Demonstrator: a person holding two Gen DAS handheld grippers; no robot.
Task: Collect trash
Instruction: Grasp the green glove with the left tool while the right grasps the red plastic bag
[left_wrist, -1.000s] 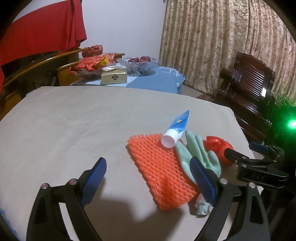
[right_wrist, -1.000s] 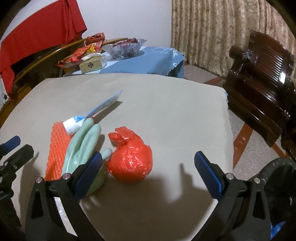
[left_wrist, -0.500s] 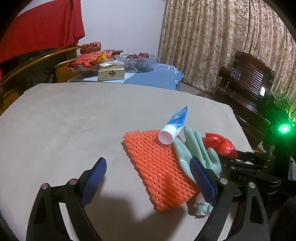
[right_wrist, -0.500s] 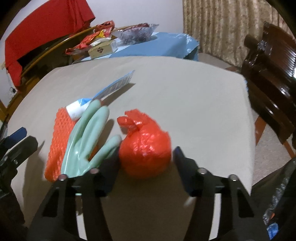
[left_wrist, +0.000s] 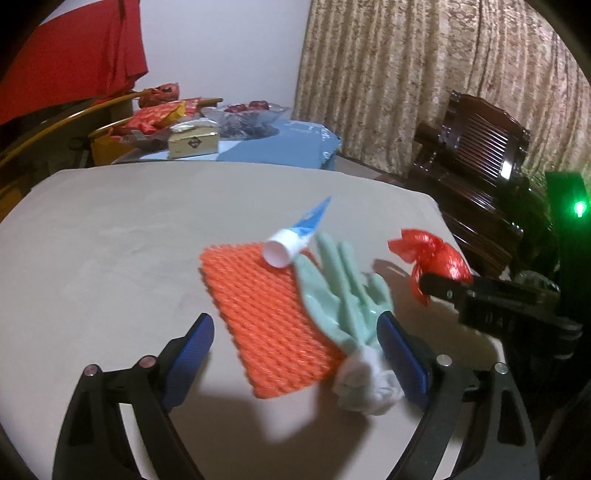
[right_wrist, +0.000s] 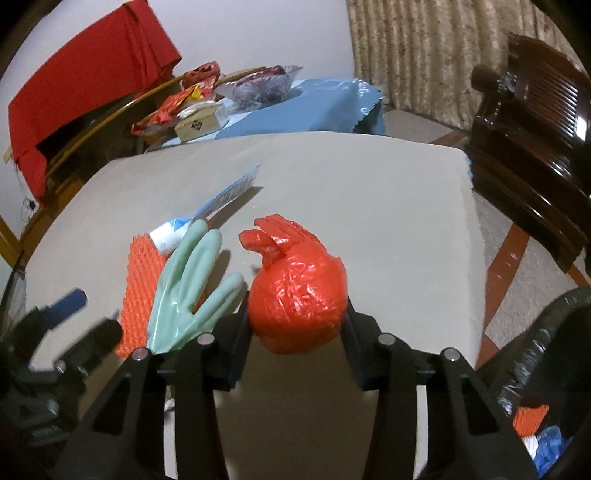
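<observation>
Trash bag pinched in the right gripper, knot end pointing away toward the far side of the table

It's a tied-off red plastic bundle near the table's right edge, roughly round, with the twisted knot sticking up and away from the camera. The right jaws have just been closing and now press on both its sides. Left of it lies a pale green glove, fingers aimed far, cuff near, overlapping an orange mesh pad. A blue-and-white tube rests its cap on the pad's far corner, its long axis running far-right. The left gripper hangs spread wide over the pad and glove, gripping nothing, jaws just eased in slightly. A black bin bag sits low at right.
</observation>
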